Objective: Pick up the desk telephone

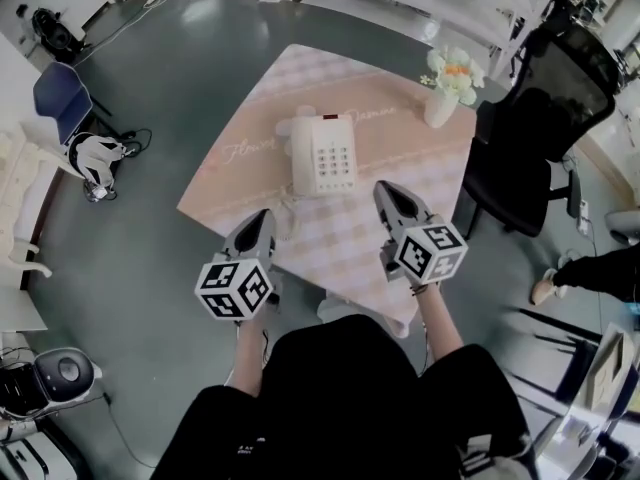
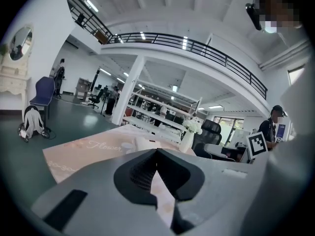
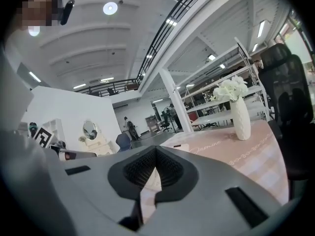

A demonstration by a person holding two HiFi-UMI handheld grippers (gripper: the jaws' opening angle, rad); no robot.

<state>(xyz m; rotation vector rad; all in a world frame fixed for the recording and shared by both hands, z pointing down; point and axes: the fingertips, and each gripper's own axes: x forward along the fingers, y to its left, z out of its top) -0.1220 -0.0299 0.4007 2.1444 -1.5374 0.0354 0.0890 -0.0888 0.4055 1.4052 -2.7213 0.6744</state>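
Table (image 1: pixel 250 158) with a pink checked cloth sits corner-on to the person. Black office chair (image 1: pixel 540 118) stands off its right edge, close to the far right corner. Desk telephone (image 1: pixel 322 154) is cream, lying flat about mid-table and slightly toward the far side, with its handset on the cradle at its left and the keypad at its right. Its cord (image 1: pixel 285 213) trails toward the near edge. Left gripper (image 1: pixel 262 220) hangs over the near edge, short of the phone's near left corner and not touching it. In the left gripper view its jaws are pressed together with nothing between them (image 2: pixel 157 151), and the phone shows just beyond as a pale lump (image 2: pixel 142 144). Right gripper (image 1: pixel 385 188) is over the cloth between the phone and the right edge, just beside the phone and clear of it. Its jaws are likewise pressed together and empty (image 3: pixel 155 149). White vase (image 1: pixel 440 106) with pale flowers stands upright at the far right corner, well apart from both grippers.
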